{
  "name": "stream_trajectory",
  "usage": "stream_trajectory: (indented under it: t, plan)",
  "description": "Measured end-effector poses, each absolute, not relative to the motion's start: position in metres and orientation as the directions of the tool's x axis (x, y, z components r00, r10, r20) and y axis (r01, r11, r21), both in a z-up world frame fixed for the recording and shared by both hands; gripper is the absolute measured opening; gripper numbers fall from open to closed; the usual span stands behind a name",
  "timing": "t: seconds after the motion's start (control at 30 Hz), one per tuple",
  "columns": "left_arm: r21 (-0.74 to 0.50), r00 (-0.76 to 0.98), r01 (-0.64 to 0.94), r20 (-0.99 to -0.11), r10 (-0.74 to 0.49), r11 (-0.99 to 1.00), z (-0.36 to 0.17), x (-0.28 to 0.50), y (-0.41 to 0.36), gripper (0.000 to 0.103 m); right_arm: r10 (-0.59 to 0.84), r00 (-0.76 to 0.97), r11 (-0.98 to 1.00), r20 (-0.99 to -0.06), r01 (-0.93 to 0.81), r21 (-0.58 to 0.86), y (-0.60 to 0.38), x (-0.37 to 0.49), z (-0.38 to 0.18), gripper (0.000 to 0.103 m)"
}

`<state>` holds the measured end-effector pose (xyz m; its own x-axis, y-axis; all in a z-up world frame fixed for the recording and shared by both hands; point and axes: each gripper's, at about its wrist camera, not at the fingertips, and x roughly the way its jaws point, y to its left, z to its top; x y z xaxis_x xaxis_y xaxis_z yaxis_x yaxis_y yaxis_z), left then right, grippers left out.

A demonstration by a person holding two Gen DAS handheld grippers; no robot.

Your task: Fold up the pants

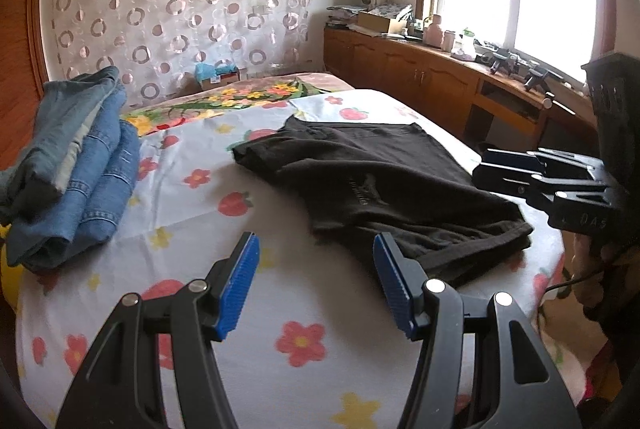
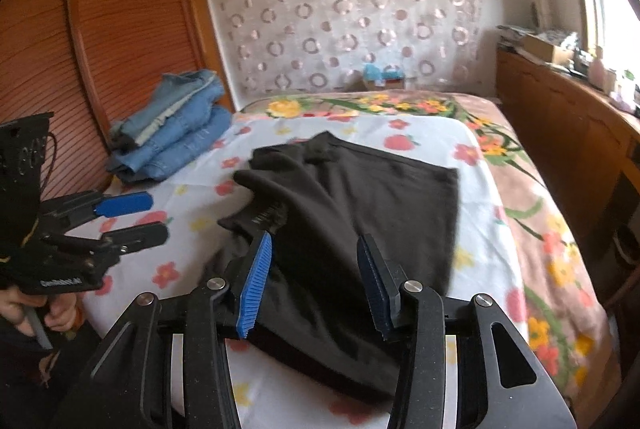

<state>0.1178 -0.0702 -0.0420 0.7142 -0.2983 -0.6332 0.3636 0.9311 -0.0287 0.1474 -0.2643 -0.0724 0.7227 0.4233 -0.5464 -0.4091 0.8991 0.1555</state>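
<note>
The black pants [image 2: 352,213] are lying part-folded on the bed [image 1: 280,369]. Both the left gripper [image 1: 316,281] and right gripper [image 2: 314,285] are hovering half open, gripping nothing. The next fold is probably needing matched pinches at the near edge, lifted evenly.

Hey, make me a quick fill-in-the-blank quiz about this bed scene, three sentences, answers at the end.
1. The pants lying folded on the floral sheet are ____ in colour.
2. The stack of denim clothes sits beside the ____ pants.
3. Neither the left gripper nor the right gripper holds anything; both stand ____.

Missing words: black; black; open
</note>
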Motion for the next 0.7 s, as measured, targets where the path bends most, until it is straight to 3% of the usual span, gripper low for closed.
stream_trajectory:
  t: [0.7]
  plan:
    - [-0.063, 0.723, 0.347, -0.618, -0.31, 0.936, -0.031, 0.142, -0.02, 0.059, 0.522, 0.484, 0.756, -0.703, -0.644, 0.118, -0.158, 0.225, -0.099, 0.038]
